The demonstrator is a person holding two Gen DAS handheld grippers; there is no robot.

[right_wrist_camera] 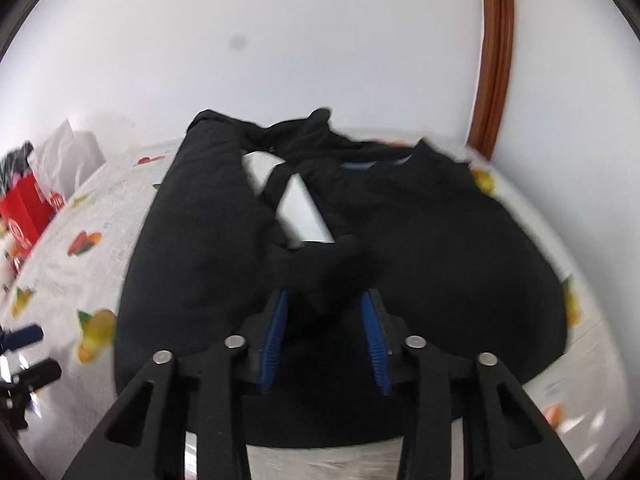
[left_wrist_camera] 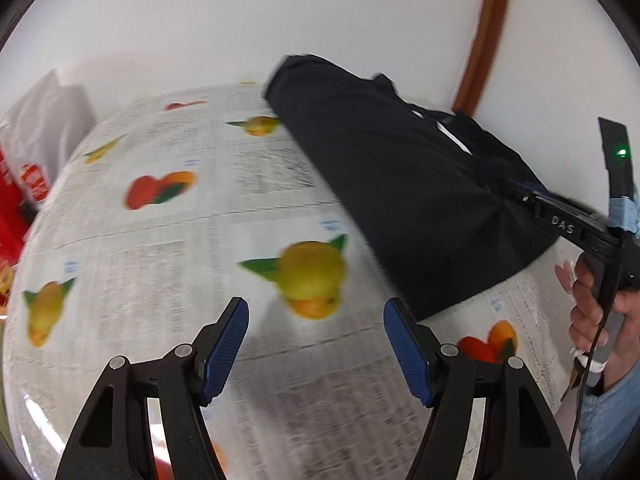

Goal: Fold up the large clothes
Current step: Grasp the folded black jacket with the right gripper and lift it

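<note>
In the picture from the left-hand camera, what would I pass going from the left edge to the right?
Red box → white bag → fruit-print tablecloth → black garment → right gripper → person's hand.

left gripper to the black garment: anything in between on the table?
Nothing solid. In the left wrist view only bare fruit-print tablecloth lies between the open left gripper and the black fabric garment.
</note>
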